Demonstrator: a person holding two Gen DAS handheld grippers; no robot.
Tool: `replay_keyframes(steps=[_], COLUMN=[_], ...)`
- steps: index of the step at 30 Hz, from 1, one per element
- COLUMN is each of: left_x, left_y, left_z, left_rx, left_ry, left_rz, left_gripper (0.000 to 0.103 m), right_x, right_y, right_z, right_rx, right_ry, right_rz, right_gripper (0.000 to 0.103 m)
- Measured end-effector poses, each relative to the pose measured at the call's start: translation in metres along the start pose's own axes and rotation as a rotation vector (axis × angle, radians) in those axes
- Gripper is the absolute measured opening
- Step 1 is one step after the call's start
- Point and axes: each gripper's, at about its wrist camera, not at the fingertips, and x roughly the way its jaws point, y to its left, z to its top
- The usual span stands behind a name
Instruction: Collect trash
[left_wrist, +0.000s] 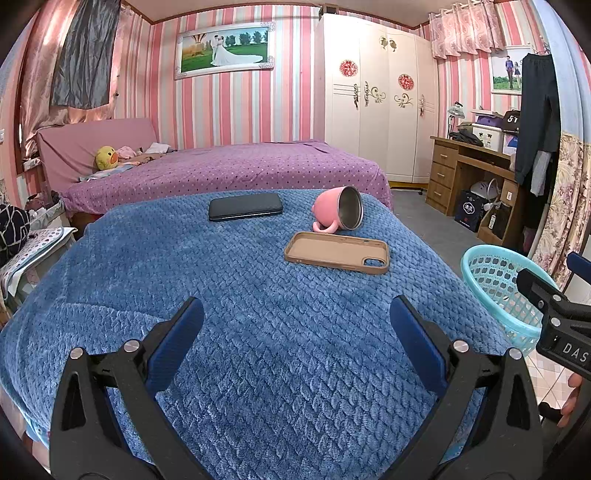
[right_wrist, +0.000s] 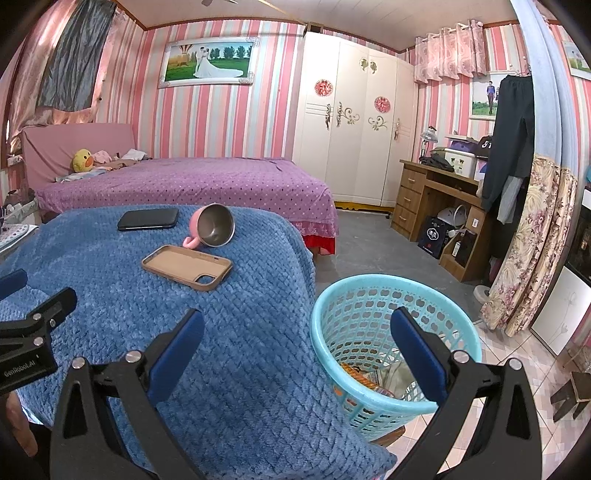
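Blanket (left_wrist: 258, 295) showing no loose trash; wrappers lying in basket (right_wrist: 332, 314), right. Left gripper (left_wrist: 295, 321), right gripper (right_wrist: 297, 328) gaping wide, empty. Collection looking finished.

Tipped pink mug (left_wrist: 338, 213), phone case (left_wrist: 337, 252), perhaps a phone (left_wrist: 245, 206).

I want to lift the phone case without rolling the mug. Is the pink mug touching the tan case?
Cannot tell. In both wrist views the pink mug, lying on its side, meets the tan phone case edge at its handle, with no clear gap or contact.
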Motion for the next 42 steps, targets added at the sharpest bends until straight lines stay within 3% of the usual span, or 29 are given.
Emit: replay_keyframes(steps=[42], left_x=[0.0001], left_y=[-0.0006], left_z=[0.0003], left_rx=[0.011], left_ry=[0.001], left_rz=[0.011], left_gripper=[0.098], right_x=[-0.0003], right_y=[-0.0028], right_z=[0.0006], right_rx=[0.007], right_ry=[0.005], right_rz=[-0.007], right_gripper=[0.098])
